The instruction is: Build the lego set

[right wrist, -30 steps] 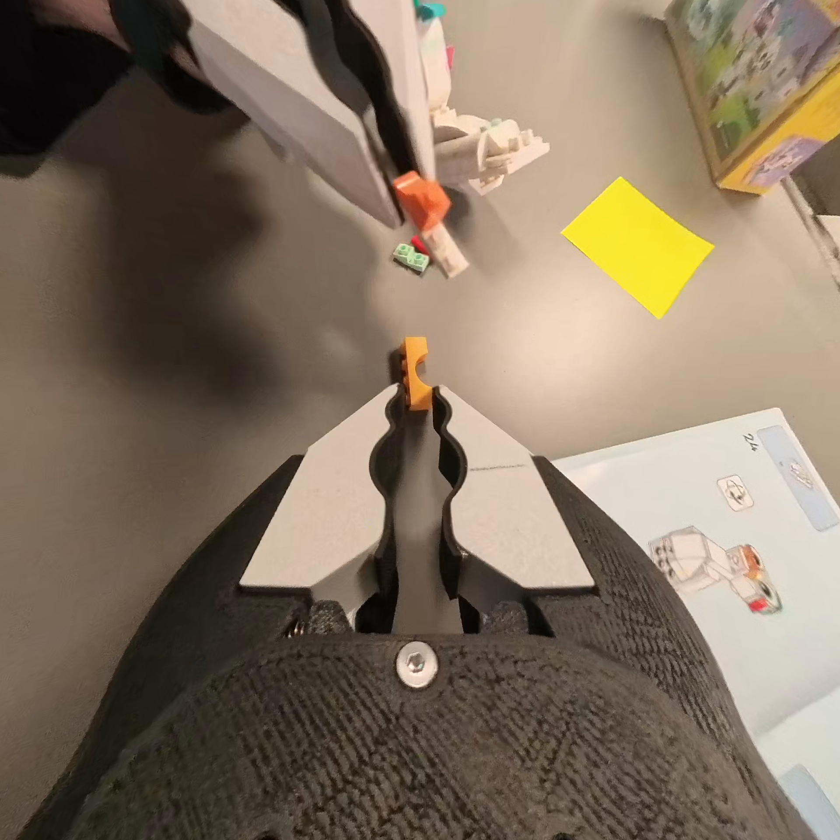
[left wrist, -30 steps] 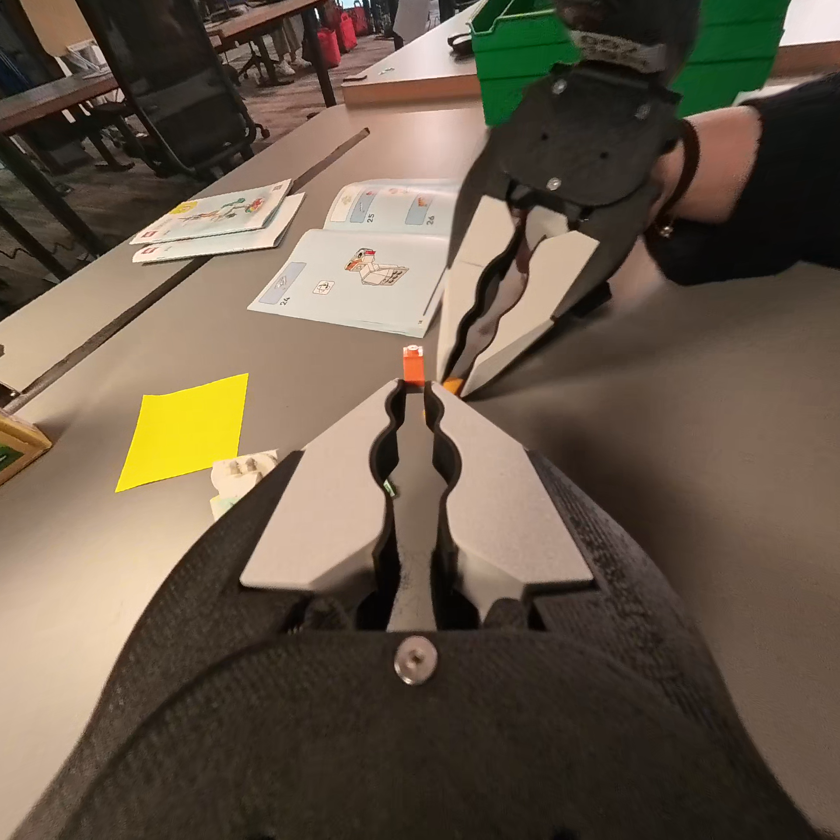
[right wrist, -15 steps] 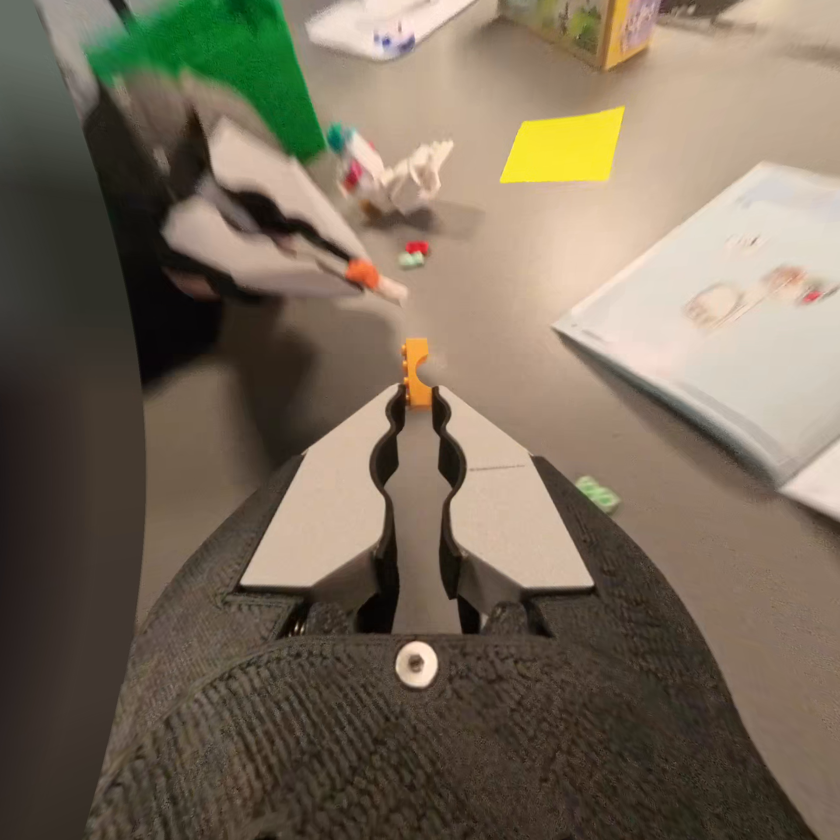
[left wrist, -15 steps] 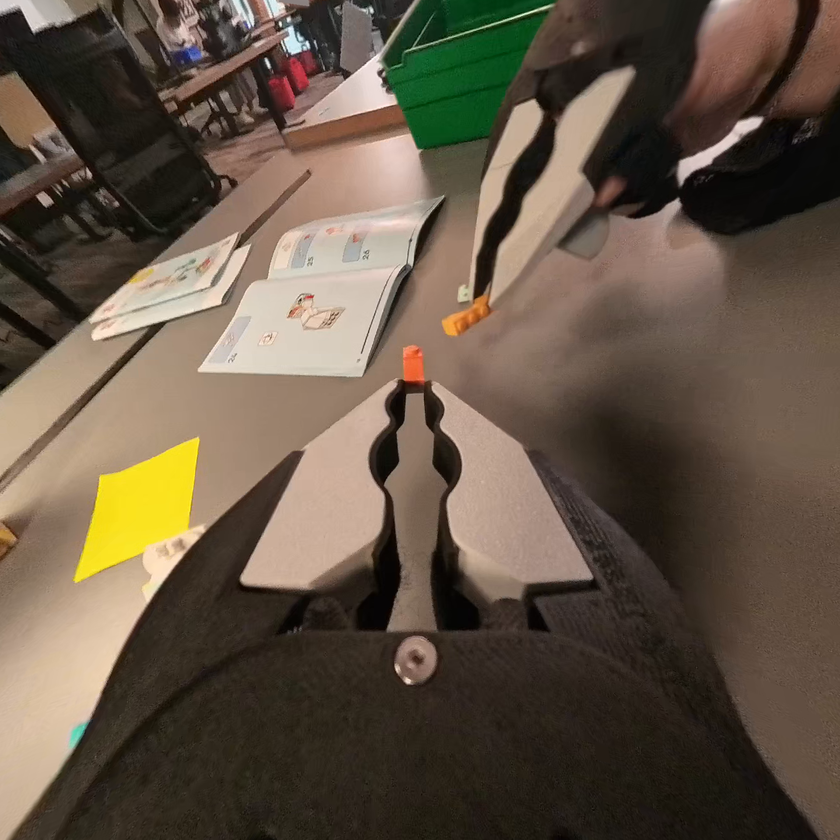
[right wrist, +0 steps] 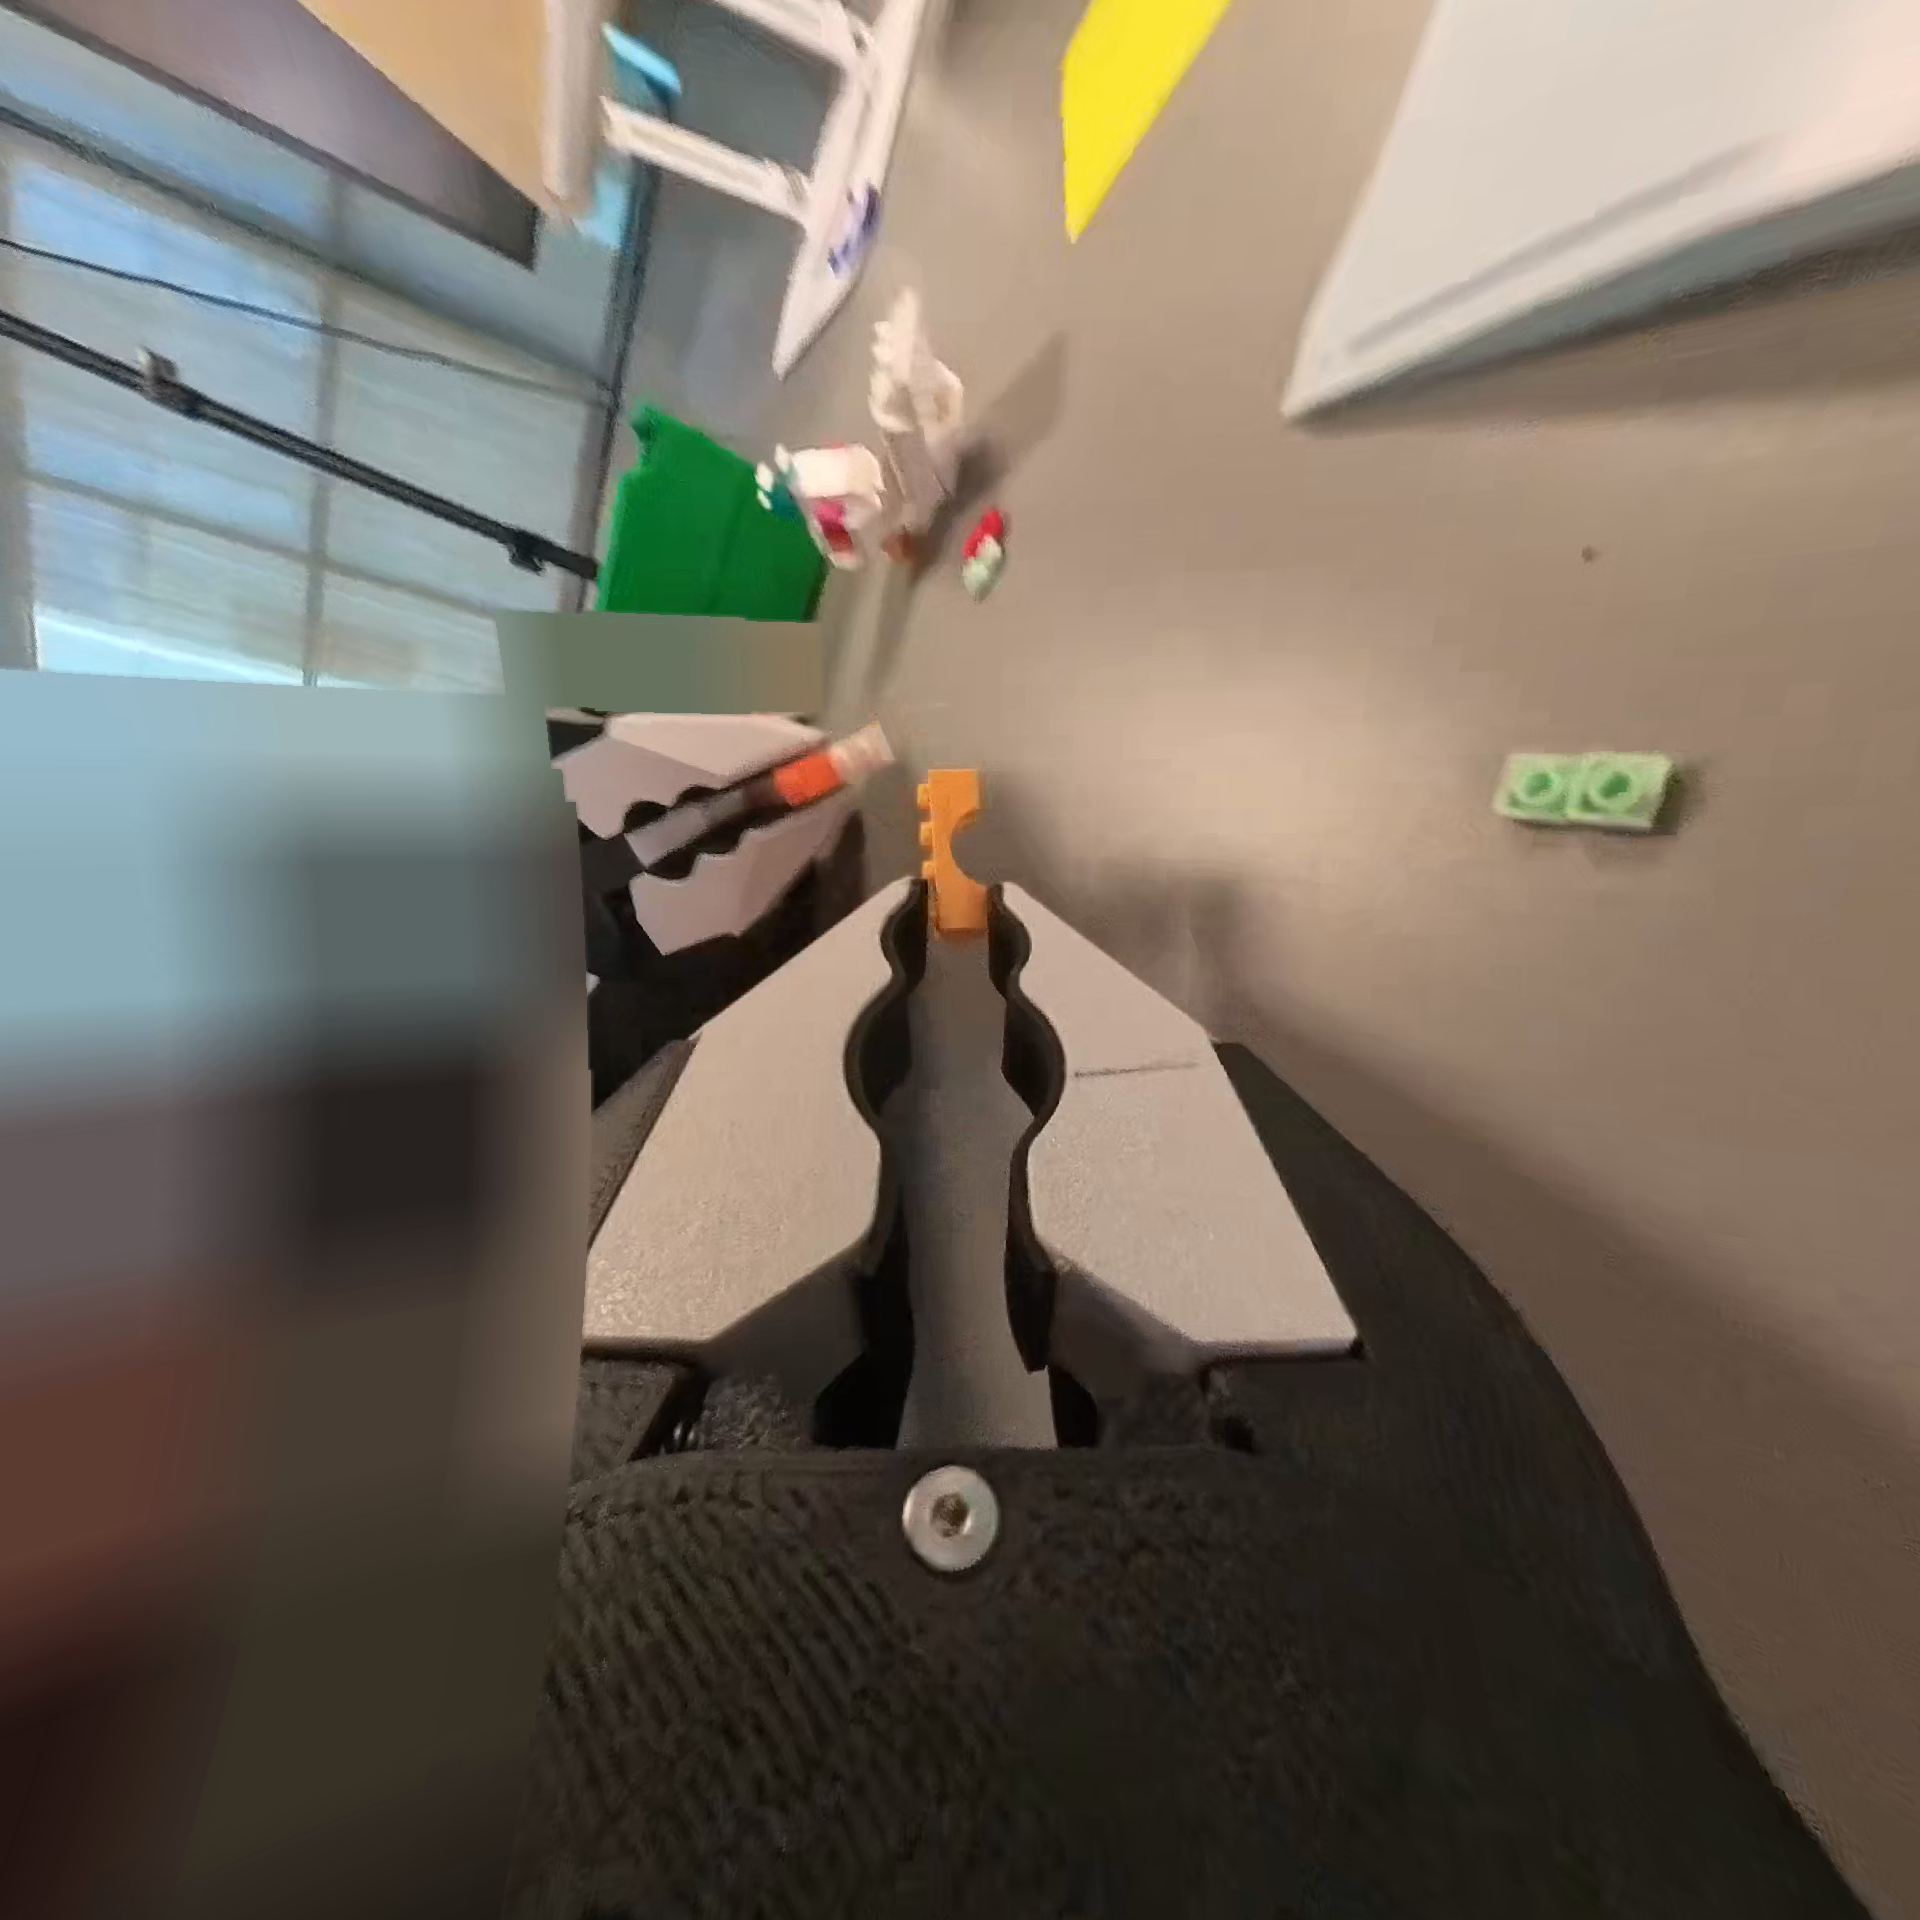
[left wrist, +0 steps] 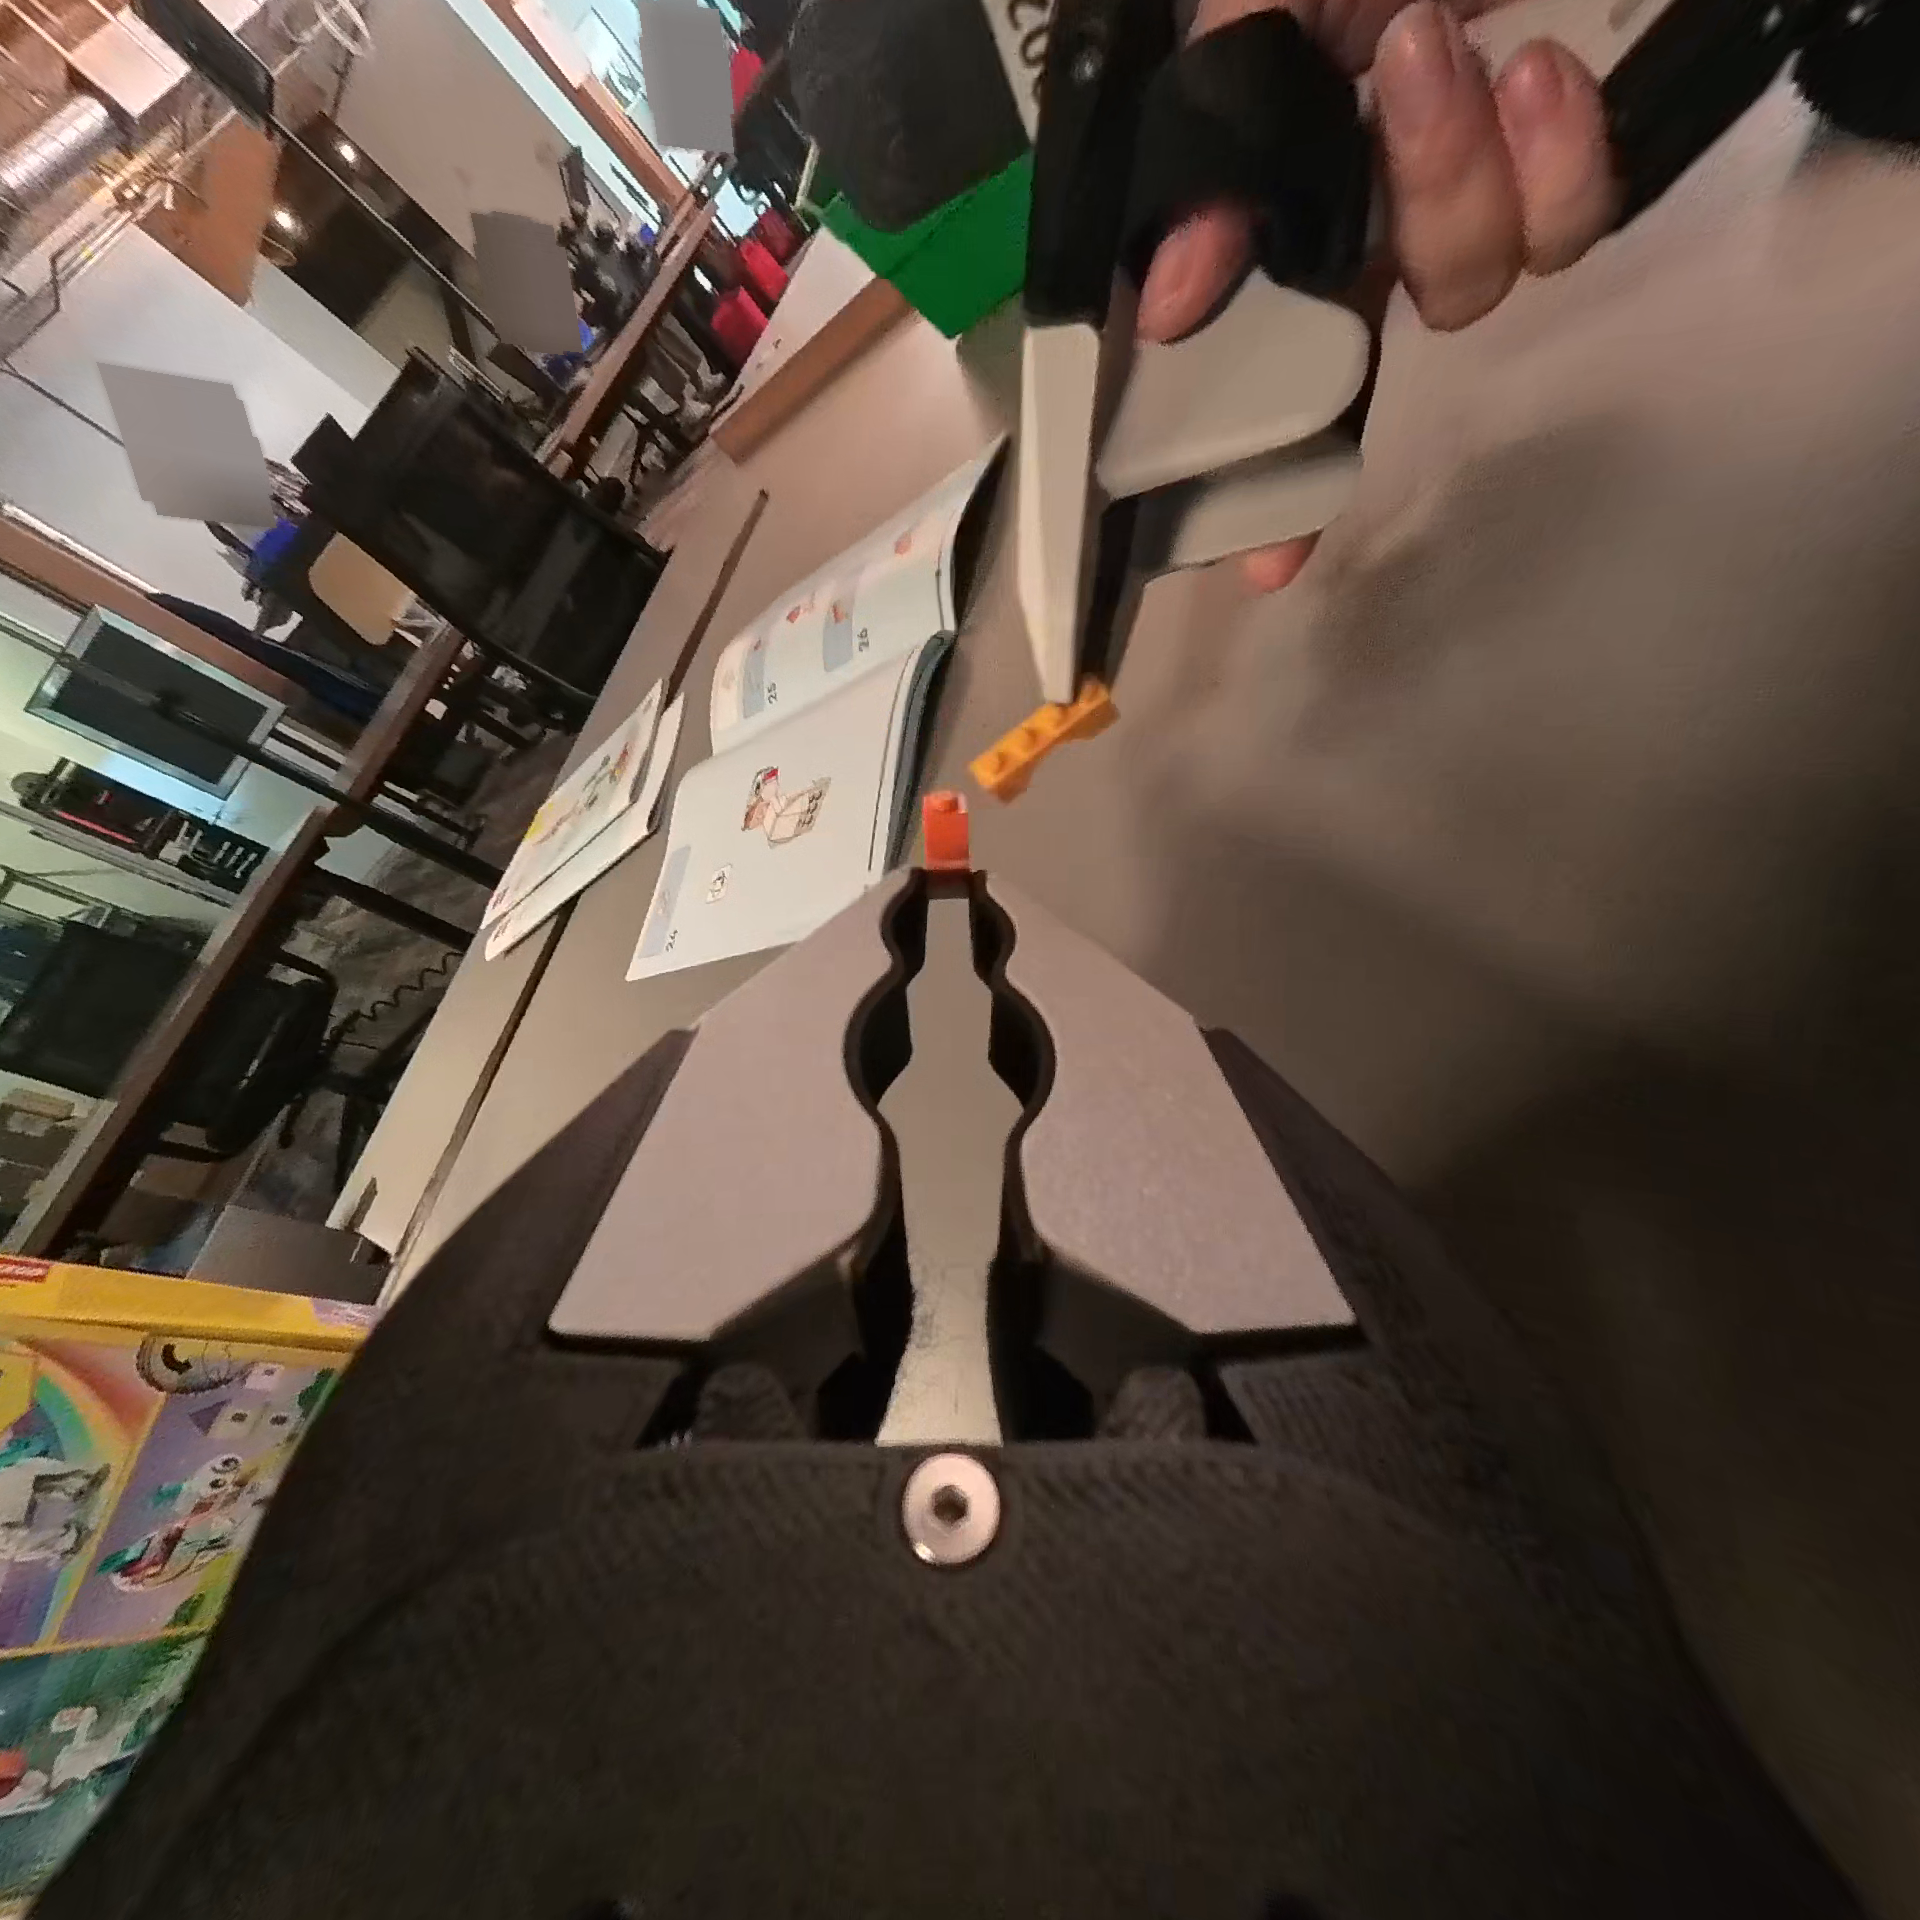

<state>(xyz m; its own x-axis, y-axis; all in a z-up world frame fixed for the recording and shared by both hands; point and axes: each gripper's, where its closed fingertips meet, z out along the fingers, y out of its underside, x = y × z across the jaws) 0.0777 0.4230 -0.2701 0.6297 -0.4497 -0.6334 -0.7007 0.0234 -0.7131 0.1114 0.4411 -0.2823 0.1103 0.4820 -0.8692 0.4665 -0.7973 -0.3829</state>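
Note:
My left gripper (left wrist: pixel 948 878) is shut on a small red-orange brick (left wrist: pixel 948 834) that sticks out past its tips. My right gripper (right wrist: pixel 954 899) is shut on a yellow-orange arch brick (right wrist: pixel 952 852). In the left wrist view the right gripper (left wrist: pixel 1075 681) hangs tips-down just above and to the right, with the arch brick (left wrist: pixel 1042 743) a short gap from the red-orange brick. In the right wrist view the left gripper (right wrist: pixel 831 774) comes in from the left with its brick (right wrist: pixel 805 779) beside the arch brick. Both views are rolled sideways, held above the grey table (left wrist: pixel 1455 935).
An open instruction booklet (left wrist: pixel 790 821) and a closed one (left wrist: pixel 587 821) lie on the table. A yellow set box (left wrist: pixel 135 1496) is at lower left. A white partly built model (right wrist: pixel 904 436), small red and green pieces (right wrist: pixel 982 551), a green plate (right wrist: pixel 1584 792) and a yellow sheet (right wrist: pixel 1132 83) lie around. Left tips to right tips: about 5 centimetres. My right tips are roughly 9 centimetres from the green plate (right wrist: pixel 1584 792).
Both grippers have rolled sideways and lifted off the table. The two held bricks have come closer together. The right gripper now hangs steeply above the left one's tip.

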